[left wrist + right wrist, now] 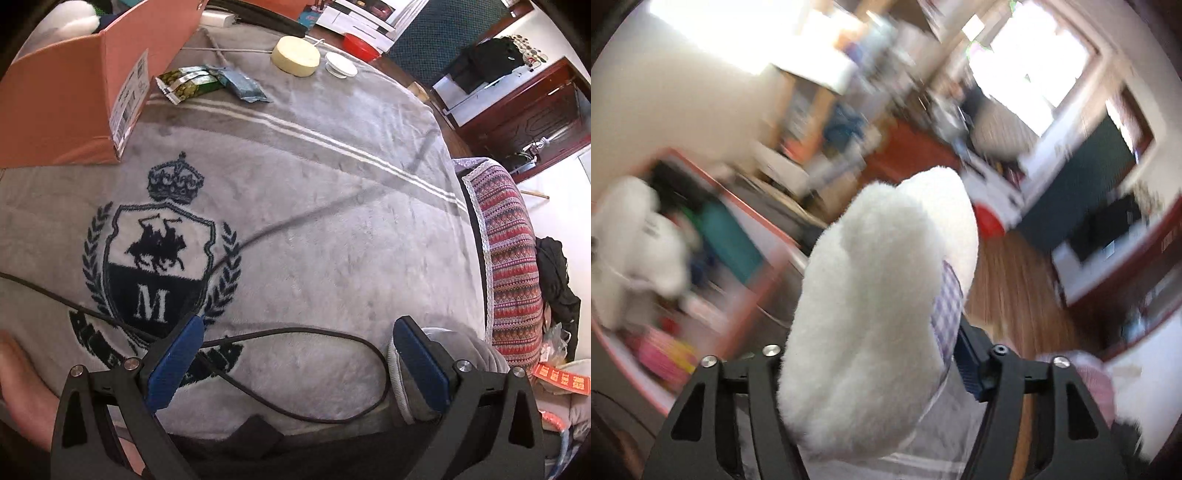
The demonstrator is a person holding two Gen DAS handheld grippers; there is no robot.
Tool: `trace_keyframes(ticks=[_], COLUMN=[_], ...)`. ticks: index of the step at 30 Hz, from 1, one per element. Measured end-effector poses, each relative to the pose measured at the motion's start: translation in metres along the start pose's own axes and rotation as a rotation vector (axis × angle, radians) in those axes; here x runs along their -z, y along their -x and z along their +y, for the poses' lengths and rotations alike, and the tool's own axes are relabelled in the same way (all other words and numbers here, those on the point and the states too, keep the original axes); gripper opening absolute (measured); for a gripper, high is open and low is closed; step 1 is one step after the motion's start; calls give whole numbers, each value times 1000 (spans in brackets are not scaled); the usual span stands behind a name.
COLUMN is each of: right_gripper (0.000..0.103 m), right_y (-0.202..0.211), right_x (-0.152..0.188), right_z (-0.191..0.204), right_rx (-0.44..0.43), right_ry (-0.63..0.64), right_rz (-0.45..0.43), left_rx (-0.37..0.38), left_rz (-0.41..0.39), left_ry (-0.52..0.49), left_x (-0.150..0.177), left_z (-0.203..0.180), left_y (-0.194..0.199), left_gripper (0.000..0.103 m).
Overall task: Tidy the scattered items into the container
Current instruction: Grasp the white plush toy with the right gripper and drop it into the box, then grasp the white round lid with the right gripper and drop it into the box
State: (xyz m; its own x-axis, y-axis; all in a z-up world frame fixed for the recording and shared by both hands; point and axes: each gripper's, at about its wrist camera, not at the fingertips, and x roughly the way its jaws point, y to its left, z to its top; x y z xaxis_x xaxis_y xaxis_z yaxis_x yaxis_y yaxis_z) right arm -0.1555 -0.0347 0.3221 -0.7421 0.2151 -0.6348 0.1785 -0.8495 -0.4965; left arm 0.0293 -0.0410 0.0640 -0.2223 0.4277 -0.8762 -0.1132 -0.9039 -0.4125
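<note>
White plush toy (882, 306) gripped by right tool (875, 369)

A grey crested blanket (332, 229) carries a cardboard box (66, 107) at ten o'clock, snack packets (207, 83) at eleven, a cream disc (295, 56) at twelve, and a black cable (295, 332) at six.

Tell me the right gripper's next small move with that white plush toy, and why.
Probably carry it leftward over the open cardboard box before letting go. The right gripper has the white plush toy between its fingers, lifted in the air, and the box, already holding another white plush and colourful items, sits to its left. The left gripper is open and empty.
</note>
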Motion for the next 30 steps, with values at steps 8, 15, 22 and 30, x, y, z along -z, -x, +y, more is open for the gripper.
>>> trace_keyframes(ticks=[8, 15, 22, 30], right_gripper=[102, 95, 77, 73], right_y=[-4, -4, -114, -242], right_x=[-32, -12, 109, 197], right_z=[162, 41, -114, -147], right_rx=[-102, -216, -324, -464], right_ry=[271, -10, -639, -1027], right_rz=[6, 0, 290, 415], left_rx=[-6, 1, 6, 5], left_rz=[12, 6, 17, 57], left_ry=[-1, -9, 13, 24], left_x=[1, 1, 1, -3], left_z=[5, 1, 2, 0], left_y=[-2, -1, -4, -18], left_gripper=[103, 103, 103, 103])
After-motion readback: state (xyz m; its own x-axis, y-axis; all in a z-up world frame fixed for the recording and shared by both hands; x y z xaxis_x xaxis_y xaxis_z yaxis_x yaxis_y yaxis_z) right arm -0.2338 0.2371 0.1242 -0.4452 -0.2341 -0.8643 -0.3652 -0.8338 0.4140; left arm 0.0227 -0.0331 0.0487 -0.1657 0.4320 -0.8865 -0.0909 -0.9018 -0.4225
